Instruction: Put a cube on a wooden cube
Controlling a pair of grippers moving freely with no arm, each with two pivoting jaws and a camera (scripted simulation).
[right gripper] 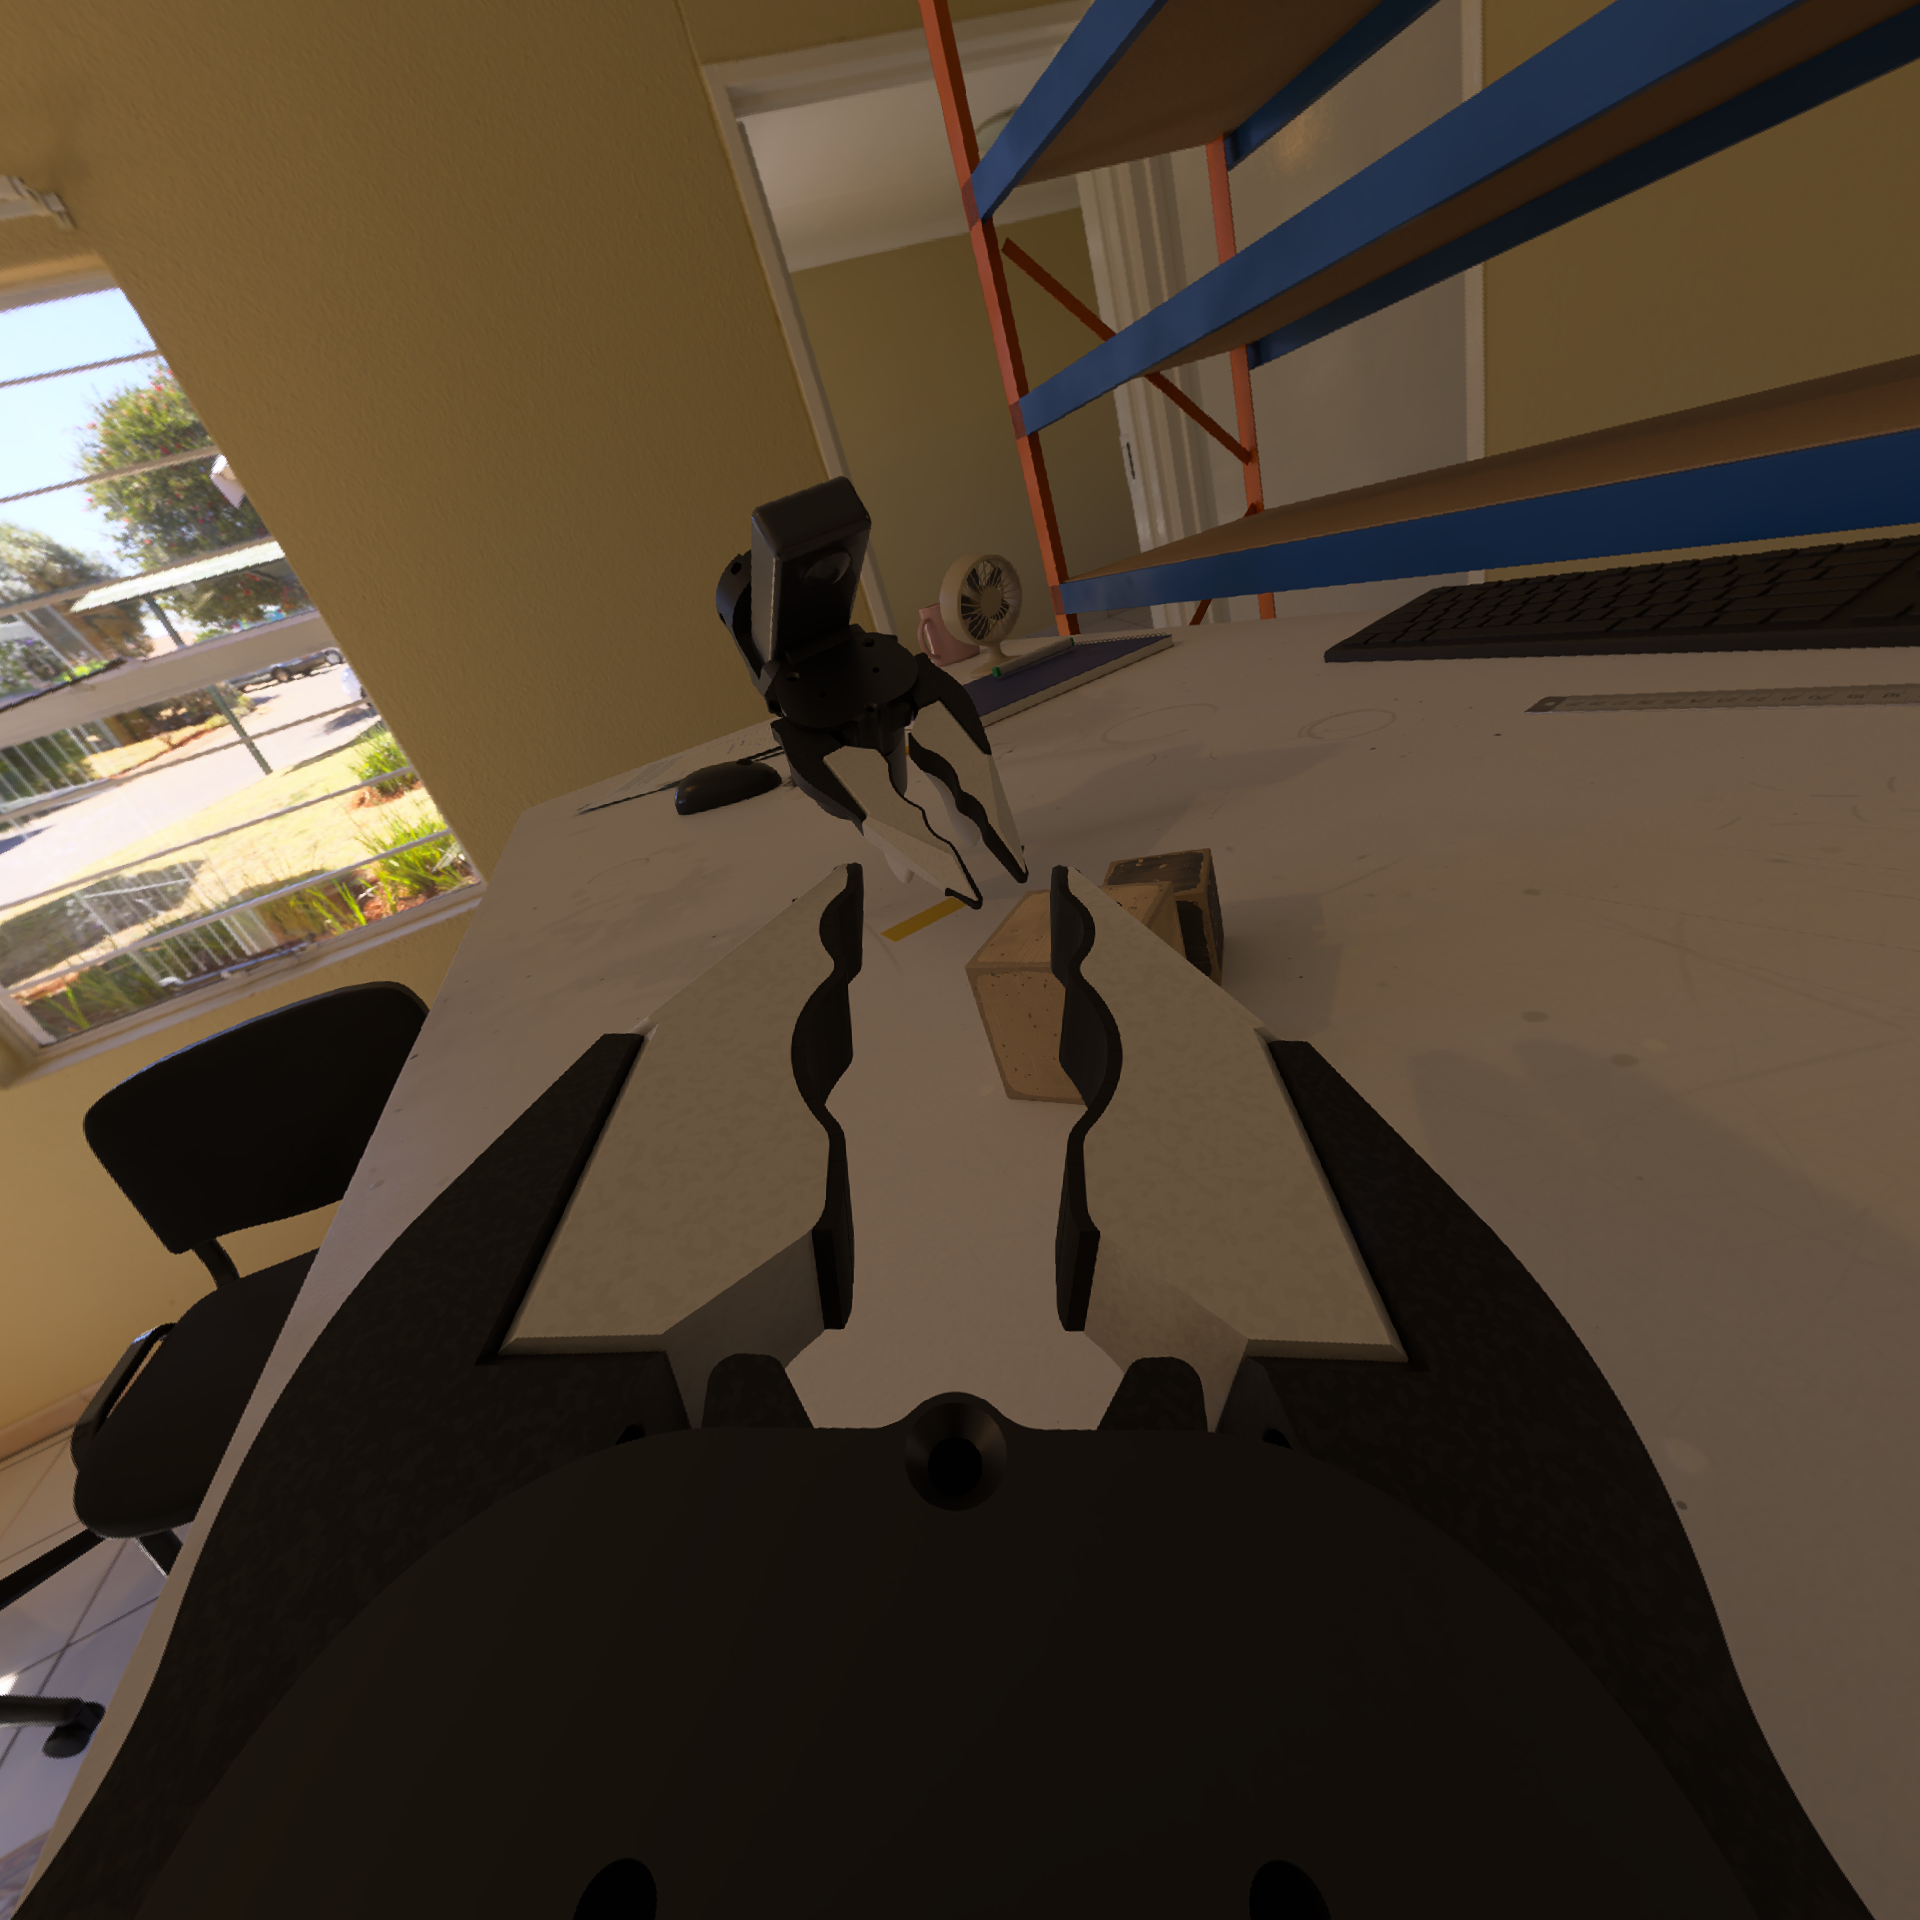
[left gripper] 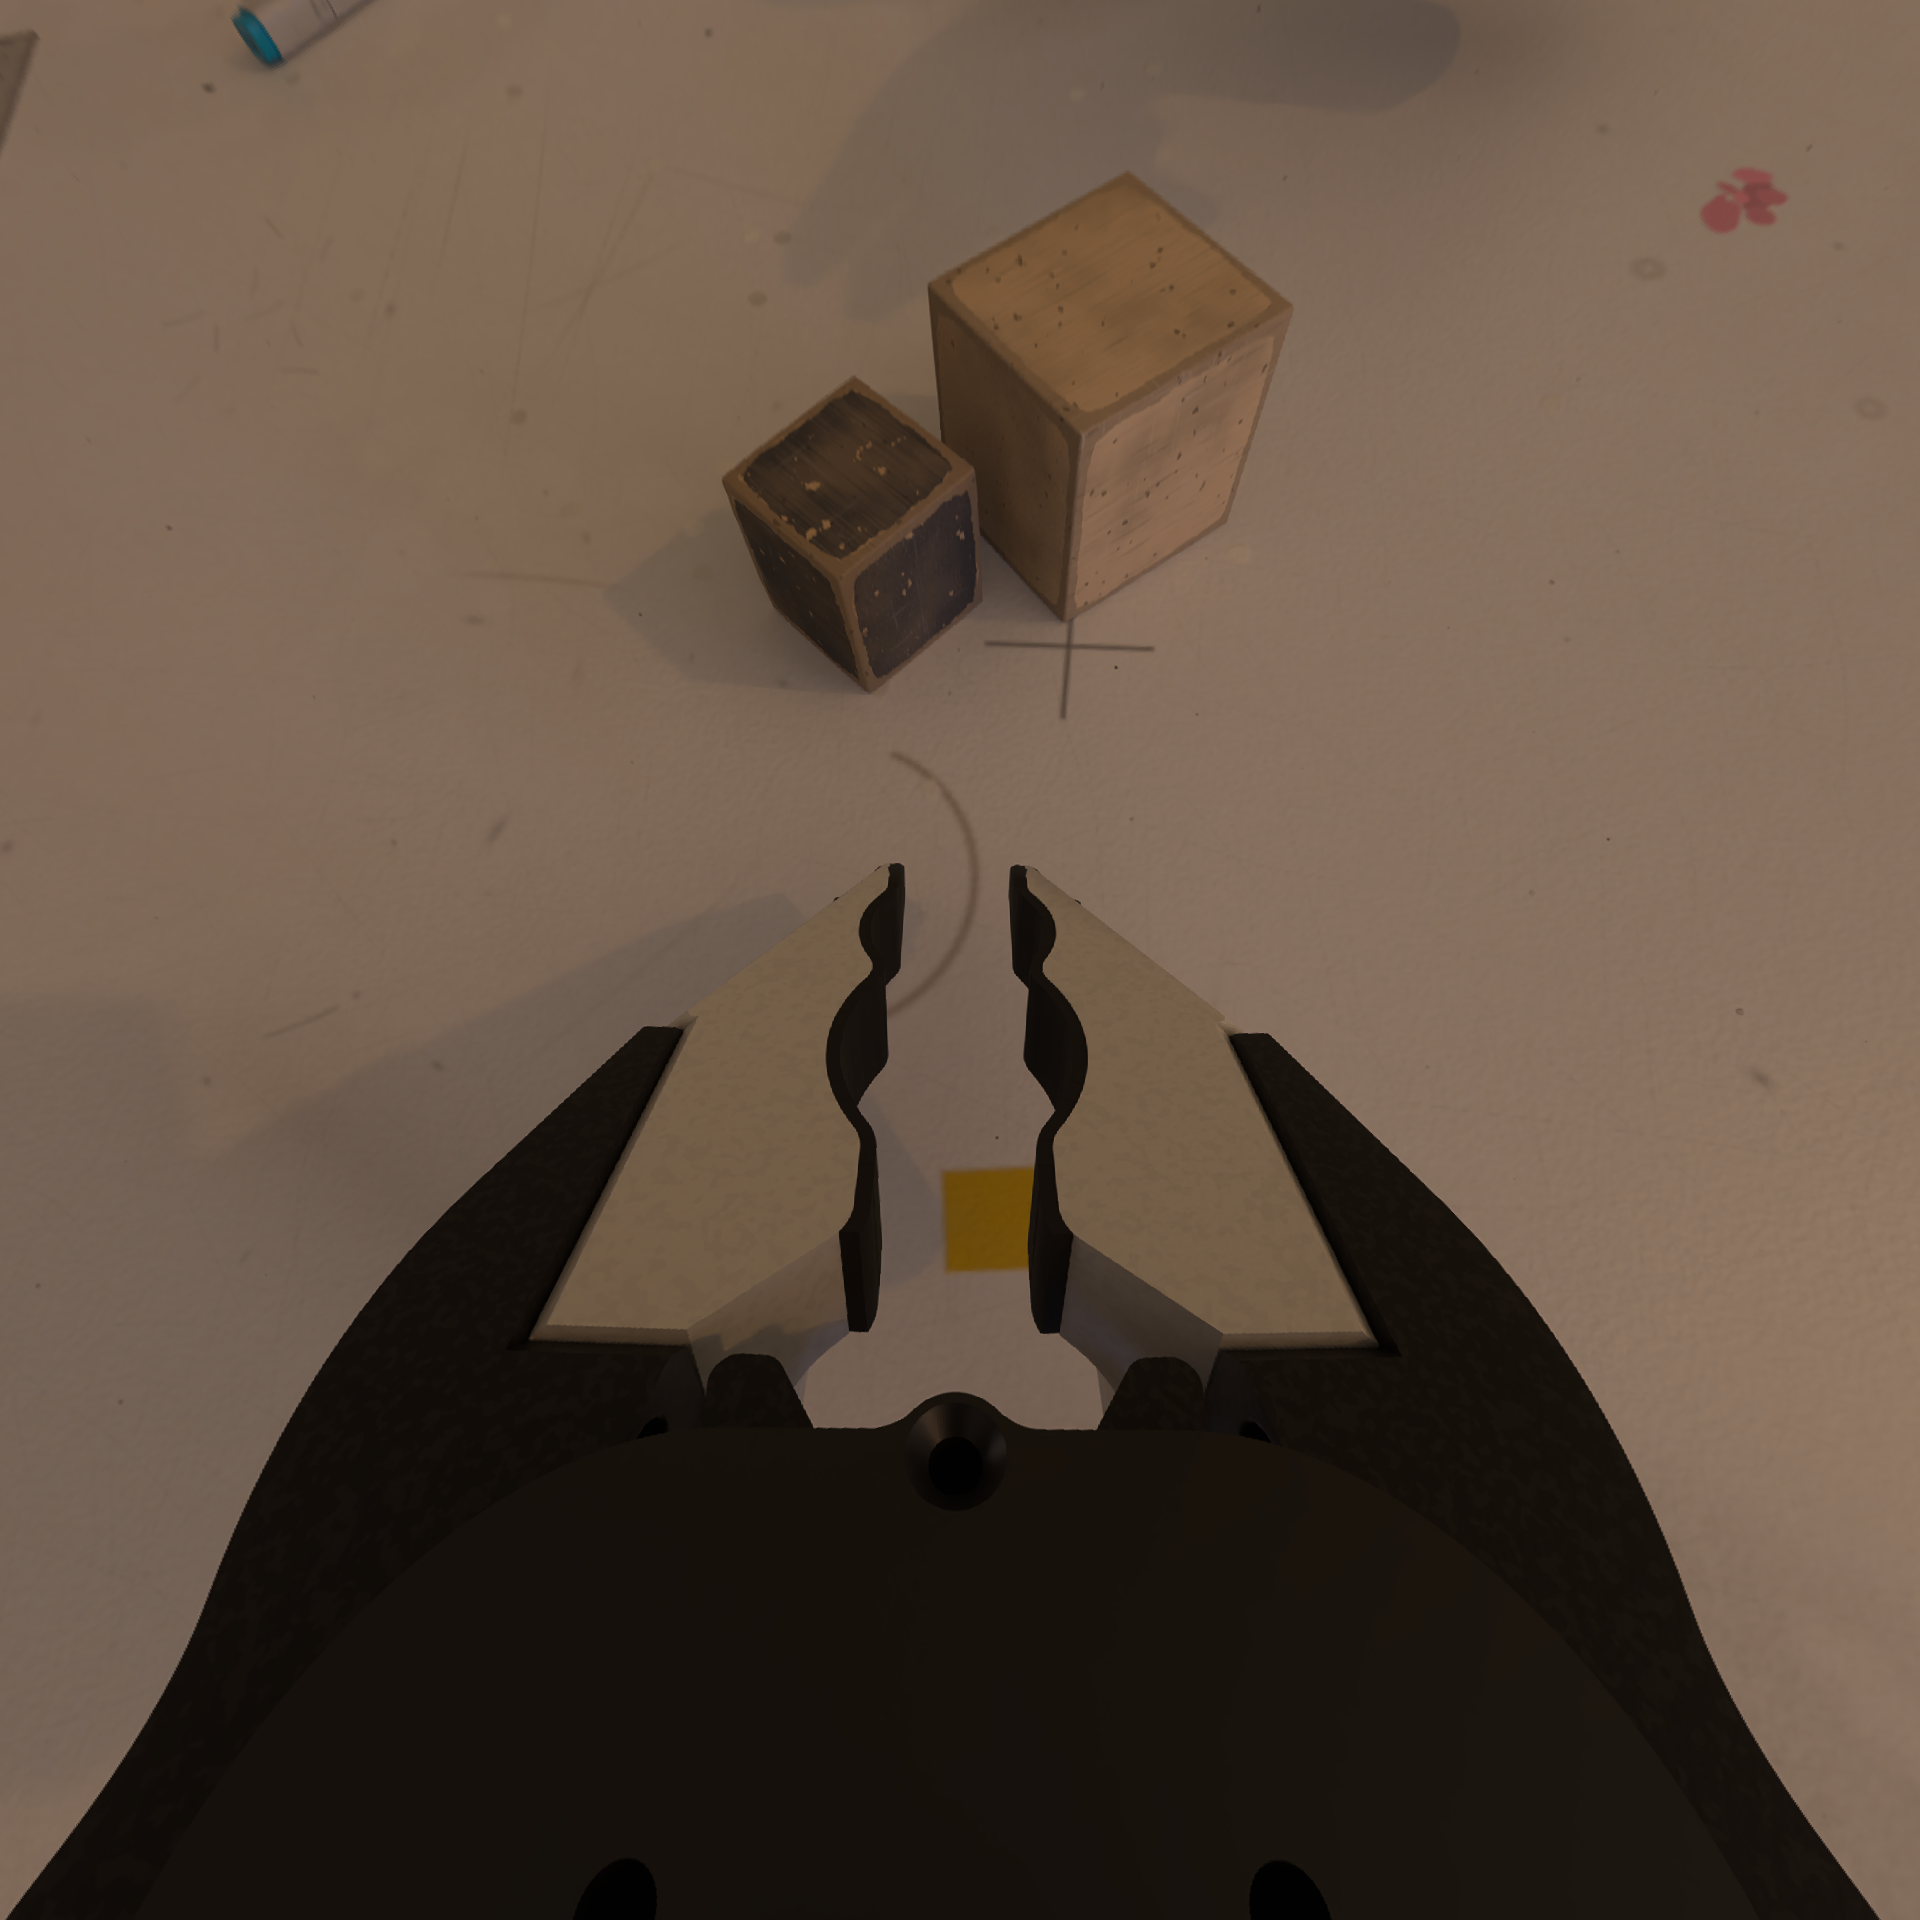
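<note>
A: Where'd you have the left gripper (left gripper: 957, 871)?

B: You held it above the bench (left gripper: 1507, 831), pointed down at both blocks. Fingers (left gripper: 769, 1091) were part open, narrow gap, nothing between them. A yellow square (left gripper: 985, 1218) on the bench showed through the gap.

A: And the cubes?

B: Small dark cube (left gripper: 854, 530) sat on the bench just left of the bigger light wooden cube (left gripper: 1112, 390); looked touching or very nearly, couldn't tell which. Both upright, neither stacked. Thin cross mark (left gripper: 1066, 650) lay just in front of the wooden one.

A: Right gripper (right gripper: 956, 871)?

B: You kept it low over the bench, on the other side of the blocks. Fingers (right gripper: 717, 1122) open wider than the left's, empty. Wooden cube (right gripper: 1013, 997) sat just past its tips, partly behind the right finger, dark cube (right gripper: 1184, 883) beyond. Left gripper (right gripper: 997, 881) hung above, tilted down twd them.

A: Other stuff?

B: Keyboard (right gripper: 1642, 608), mouse (right gripper: 725, 784), small fan (right gripper: 982, 603) farther back.
</note>
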